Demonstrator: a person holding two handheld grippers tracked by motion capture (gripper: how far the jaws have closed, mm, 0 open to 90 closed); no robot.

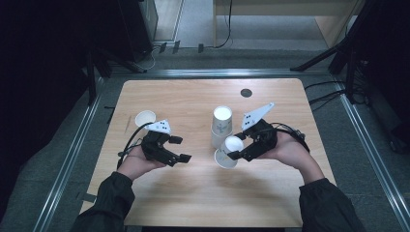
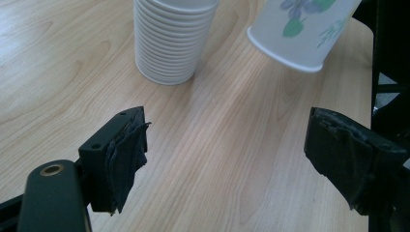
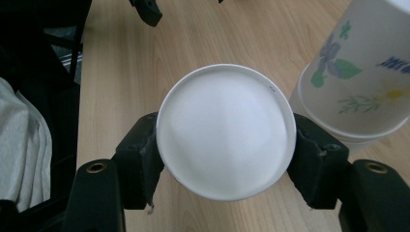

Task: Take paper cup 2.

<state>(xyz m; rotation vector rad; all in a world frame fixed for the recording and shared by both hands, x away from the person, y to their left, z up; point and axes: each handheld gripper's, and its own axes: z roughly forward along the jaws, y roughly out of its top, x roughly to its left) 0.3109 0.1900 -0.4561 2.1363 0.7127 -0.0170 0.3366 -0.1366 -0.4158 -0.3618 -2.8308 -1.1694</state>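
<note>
The right tool (image 1: 235,153) is clamped on a single paper cup (image 1: 230,151), its two pads pressing the cup's sides; in the right gripper view the cup (image 3: 226,130) sits squarely between them, mouth toward the camera. In the high view this cup hangs tilted just in front of the stack of cups (image 1: 221,126), low over the tabletop (image 1: 193,193) and apparently not resting on it. The left tool (image 1: 180,149) stands wide open with nothing between its pads, to the left of the stack and apart from it; its own view looks across bare wood toward the stack (image 2: 170,41) and the held cup (image 2: 302,31).

The main risk, as I judge it, is the thin cup wall: a squeeze this firm could crease or ovalise the cup, so it would not stand well. Because the cup is tilted, setting it down now would likely land it on an edge of its base, and it could tip or roll. It is also close to the stack, so a sideways drift of the right hand could knock the tall stack over. Another cup (image 1: 145,118), far left of the stack, seems out of harm's way.
</note>
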